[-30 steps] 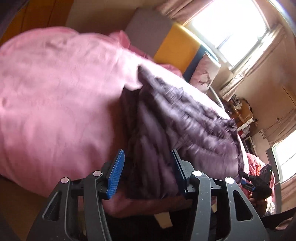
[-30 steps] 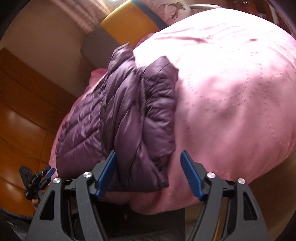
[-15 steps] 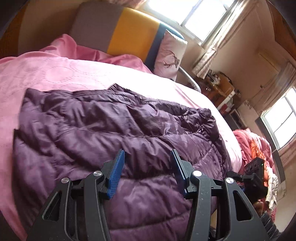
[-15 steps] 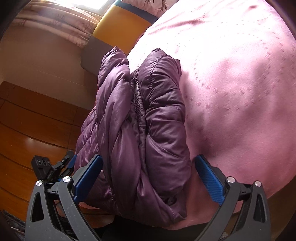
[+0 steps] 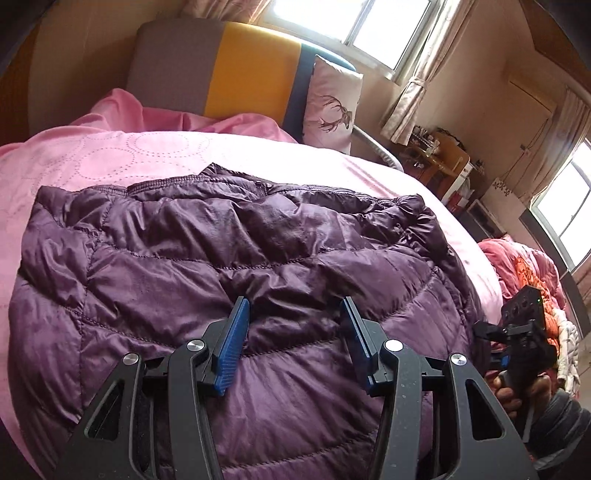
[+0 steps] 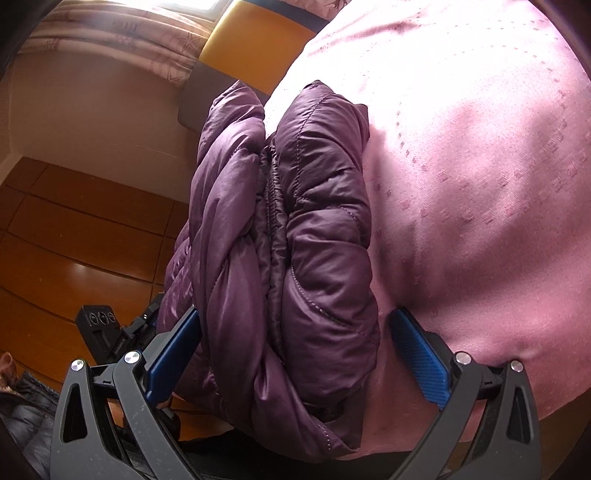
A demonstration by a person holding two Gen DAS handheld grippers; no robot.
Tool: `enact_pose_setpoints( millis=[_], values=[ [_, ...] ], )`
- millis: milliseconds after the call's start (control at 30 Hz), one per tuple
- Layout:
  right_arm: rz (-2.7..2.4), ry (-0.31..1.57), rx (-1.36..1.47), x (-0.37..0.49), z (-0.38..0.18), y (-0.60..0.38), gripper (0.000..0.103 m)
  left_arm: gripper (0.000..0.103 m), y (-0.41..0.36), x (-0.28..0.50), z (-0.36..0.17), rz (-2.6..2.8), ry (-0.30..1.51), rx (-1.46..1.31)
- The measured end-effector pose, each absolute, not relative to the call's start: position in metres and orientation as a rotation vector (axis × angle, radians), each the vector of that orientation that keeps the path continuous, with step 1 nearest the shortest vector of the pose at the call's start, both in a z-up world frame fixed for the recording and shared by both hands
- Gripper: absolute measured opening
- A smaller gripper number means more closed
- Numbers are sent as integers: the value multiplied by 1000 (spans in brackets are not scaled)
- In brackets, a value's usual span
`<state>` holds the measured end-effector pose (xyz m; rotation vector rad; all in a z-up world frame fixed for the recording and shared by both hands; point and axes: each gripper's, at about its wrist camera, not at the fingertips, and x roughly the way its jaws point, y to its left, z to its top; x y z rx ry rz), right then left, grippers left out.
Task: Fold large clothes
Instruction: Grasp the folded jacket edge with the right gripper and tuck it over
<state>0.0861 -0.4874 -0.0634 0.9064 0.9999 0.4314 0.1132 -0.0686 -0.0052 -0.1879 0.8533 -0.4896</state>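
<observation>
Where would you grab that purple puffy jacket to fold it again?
Probably the purple jacket at its near folded end, coming from the bed's edge: the right hand-held gripper, jaws just opened, already straddles the thick bundle there without pinching it.

Sunlit windows (image 5: 376, 26), wooden floor (image 6: 74, 236)

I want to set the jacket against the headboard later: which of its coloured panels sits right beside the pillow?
The dark blue panel: it is the narrow strip next to the deer-print pillow. The yellow panel is in the middle and the grey panel farthest from it.
</observation>
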Motion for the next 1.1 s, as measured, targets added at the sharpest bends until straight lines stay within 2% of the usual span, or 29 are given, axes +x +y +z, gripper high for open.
enact_pose_setpoints(
  millis=[533,733,800,867,900,967,1000,1100],
  values=[
    [390,1040,836,86,-47,-462,100,50,-90,117,-29,-470,876,-94],
    [439,1010,842,86,-40,-439,81,50,-84,121,-40,-502,884,-149],
    [451,997,830,84,-38,-432,72,50,-81,122,-41,-511,892,-173],
    [449,983,815,81,-33,-427,60,50,-76,124,-42,-521,904,-211],
    [445,976,799,79,-29,-425,57,48,-72,126,-43,-529,914,-242],
    [438,967,770,76,-23,-422,49,38,-61,128,-43,-517,936,-323],
    [435,964,764,75,-19,-421,47,32,-54,129,-41,-518,949,-383],
    [430,950,736,70,-11,-414,43,25,-36,124,-36,-502,941,-451]
  ],
)
